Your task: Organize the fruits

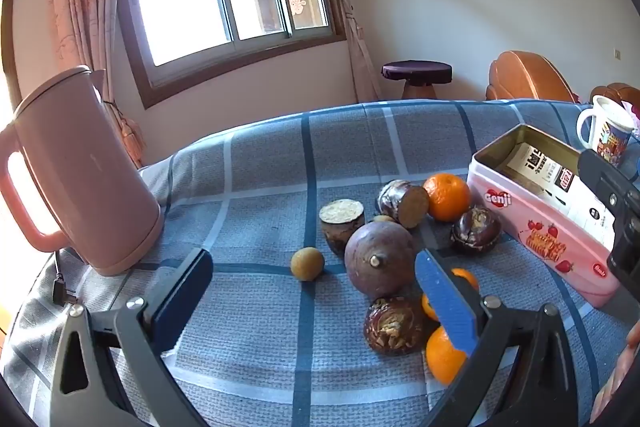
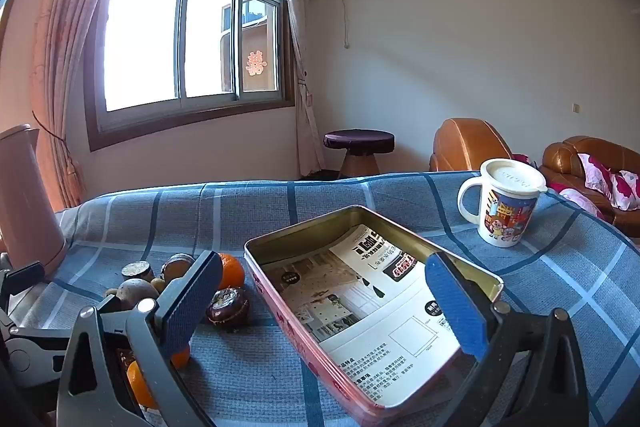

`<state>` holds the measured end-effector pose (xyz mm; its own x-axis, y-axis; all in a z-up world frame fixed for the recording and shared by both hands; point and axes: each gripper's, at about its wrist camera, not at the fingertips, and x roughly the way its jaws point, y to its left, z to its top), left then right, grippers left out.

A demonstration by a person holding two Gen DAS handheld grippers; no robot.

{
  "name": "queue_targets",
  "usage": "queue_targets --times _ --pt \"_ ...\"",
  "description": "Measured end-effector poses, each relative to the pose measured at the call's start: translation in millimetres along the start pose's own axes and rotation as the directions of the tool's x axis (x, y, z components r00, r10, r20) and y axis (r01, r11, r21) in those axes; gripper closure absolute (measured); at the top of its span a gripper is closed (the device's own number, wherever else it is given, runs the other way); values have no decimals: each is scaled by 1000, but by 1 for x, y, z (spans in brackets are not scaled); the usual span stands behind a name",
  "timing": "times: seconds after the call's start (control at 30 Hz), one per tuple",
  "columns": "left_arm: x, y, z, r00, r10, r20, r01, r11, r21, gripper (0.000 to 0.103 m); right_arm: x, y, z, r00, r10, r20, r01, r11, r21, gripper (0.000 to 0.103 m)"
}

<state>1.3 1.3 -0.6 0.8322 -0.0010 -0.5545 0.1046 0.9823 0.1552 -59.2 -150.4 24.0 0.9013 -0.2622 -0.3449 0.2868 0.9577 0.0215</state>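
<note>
On inspection, I found my left gripper [image 1: 316, 301] with its jaws spread wide and nothing between the pads, angled down over the blue checked tablecloth [image 1: 260, 163]. Far off its left finger stood a pink kettle [image 1: 76, 171], upright, with a black cable plug [image 1: 62, 289] lying at its base. Ahead of the gap between the fingers lay a small tan round fruit [image 1: 307, 263], alone on the cloth. Just right of it sat a large purple-brown fruit [image 1: 380, 259] with its stem facing the camera, close in front of the right finger. Behind that were two cut dark halves [image 1: 342, 223], and further back an orange [image 1: 447, 197] beside a dark wrinkled fruit [image 1: 475, 229]. Another dark wrinkled fruit [image 1: 394, 325] lay just inside the right finger, and two more oranges [image 1: 442, 355] were partly hidden behind that finger. Beyond it, to the right, stood the pink tin [image 1: 536, 227].

My right gripper [image 2: 324, 305] was likewise fully parted and held nothing. The fruit cluster lay to the left of its left finger, one orange [image 2: 232, 271] and a dark wrinkled one [image 2: 228, 307] nearest. The open tin [image 2: 280, 291], lined with printed paper, lay between the fingers, its near right corner behind the right finger. A lidded mug [image 2: 504, 211] stood beyond, to the right.
</note>
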Motion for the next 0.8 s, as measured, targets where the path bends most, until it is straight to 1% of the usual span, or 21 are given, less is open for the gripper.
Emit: queue_targets --times 0.1,0.23,0.27,0.3,0.37,0.53,0.8 --pt "2 0 0 1000 -18 -12 18 1000 -7 0 1 2 0 1000 -3 -3 3 1000 -2 1" --pt "4 0 3 1000 -16 -9 16 1000 -12 0 -2 0 -1 1000 -5 1 5 1000 -4 1" --pt "5 1 5 1000 -17 -11 17 1000 -21 0 3 1 -1 1000 -5 -9 5 1000 -11 1" --pt "3 0 0 1000 -10 12 10 1000 -4 0 3 1 -1 1000 -5 -8 5 1000 -13 1" --pt "2 7 -2 1000 -15 8 16 999 -37 0 0 3 -1 1000 -7 -6 7 1000 -17 1" --pt "5 12 -2 999 -27 -17 25 997 -78 0 -1 3 0 1000 -7 -7 7 1000 -20 1" --pt "7 12 -4 999 -33 -22 32 997 -74 0 -3 3 1 1000 -11 -2 11 1000 -26 1"
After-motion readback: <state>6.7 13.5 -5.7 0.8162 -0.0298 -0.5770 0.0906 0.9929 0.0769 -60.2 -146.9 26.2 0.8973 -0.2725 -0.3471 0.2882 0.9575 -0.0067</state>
